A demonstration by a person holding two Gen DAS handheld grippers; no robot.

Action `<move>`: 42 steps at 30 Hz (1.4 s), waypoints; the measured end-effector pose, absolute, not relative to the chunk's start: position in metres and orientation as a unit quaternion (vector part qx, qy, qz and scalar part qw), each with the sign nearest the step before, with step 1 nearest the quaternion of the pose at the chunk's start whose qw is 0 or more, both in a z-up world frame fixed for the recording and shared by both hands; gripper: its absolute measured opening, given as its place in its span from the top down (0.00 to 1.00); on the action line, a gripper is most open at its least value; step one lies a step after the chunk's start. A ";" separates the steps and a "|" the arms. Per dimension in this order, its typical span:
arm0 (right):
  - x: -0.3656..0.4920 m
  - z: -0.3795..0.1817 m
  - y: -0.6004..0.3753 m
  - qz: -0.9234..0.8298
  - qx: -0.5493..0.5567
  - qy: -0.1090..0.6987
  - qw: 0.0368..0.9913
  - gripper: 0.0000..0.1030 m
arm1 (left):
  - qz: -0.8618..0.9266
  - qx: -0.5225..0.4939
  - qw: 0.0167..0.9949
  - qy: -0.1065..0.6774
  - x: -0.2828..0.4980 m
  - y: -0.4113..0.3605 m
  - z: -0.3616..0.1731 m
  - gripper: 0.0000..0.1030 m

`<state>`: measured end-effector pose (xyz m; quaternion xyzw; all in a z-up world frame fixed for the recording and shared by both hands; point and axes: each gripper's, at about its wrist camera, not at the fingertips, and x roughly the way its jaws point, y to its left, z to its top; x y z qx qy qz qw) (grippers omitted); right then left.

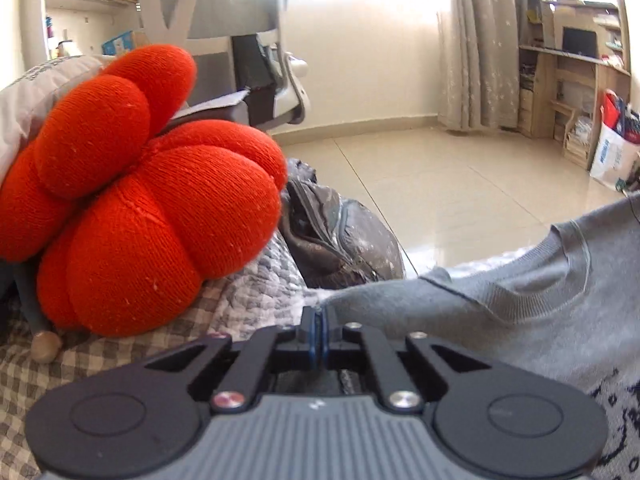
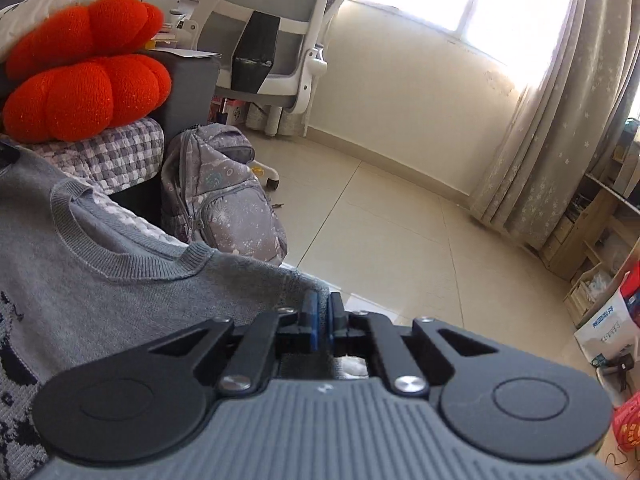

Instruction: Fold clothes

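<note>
A grey knit sweater (image 1: 520, 304) with a ribbed round collar and a dark pattern lies spread on the checked bed cover; it also shows in the right wrist view (image 2: 100, 280). My left gripper (image 1: 319, 320) is shut on the sweater's left shoulder edge. My right gripper (image 2: 320, 312) is shut on the sweater's right shoulder edge, with a thin gap of cloth between its blue pads. Both hold the shoulders at the bed's edge, collar between them.
A red pumpkin-shaped cushion (image 1: 140, 200) sits on the checked bed cover (image 1: 248, 296) close to my left gripper. A grey backpack (image 2: 224, 196) stands on the tiled floor against the bed. An office chair (image 2: 280, 40), curtains (image 2: 560, 120) and wooden shelves (image 1: 568, 80) lie beyond.
</note>
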<state>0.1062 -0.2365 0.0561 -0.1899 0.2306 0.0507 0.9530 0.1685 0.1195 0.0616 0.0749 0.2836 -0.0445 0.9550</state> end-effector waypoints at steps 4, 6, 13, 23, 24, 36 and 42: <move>0.113 0.048 -0.217 -0.010 -0.251 0.220 0.943 0.95 | 0.023 0.080 0.958 0.275 0.179 0.120 0.061 0.95; 0.122 0.034 -0.209 -0.011 -0.270 0.247 0.930 0.95 | 0.043 0.114 0.947 0.297 0.186 0.110 0.045 0.89; 0.118 0.031 -0.248 -0.051 -0.209 0.280 0.936 0.53 | 0.070 0.092 0.942 0.316 0.174 0.137 0.035 0.70; 0.055 0.032 -0.393 0.002 0.191 0.333 0.923 0.53 | 0.048 -0.008 0.937 0.345 0.085 0.183 0.044 0.66; 0.055 0.030 -0.390 0.003 0.194 0.338 0.921 0.53 | 0.047 -0.017 0.937 0.346 0.078 0.185 0.043 0.64; 0.068 0.027 -0.333 -0.011 0.075 0.349 0.934 0.91 | 0.026 -0.031 0.937 0.346 0.044 0.174 0.040 0.63; 0.047 0.047 -0.327 -0.071 0.002 0.270 0.960 0.97 | 0.038 -0.033 0.938 0.342 0.046 0.182 0.038 0.59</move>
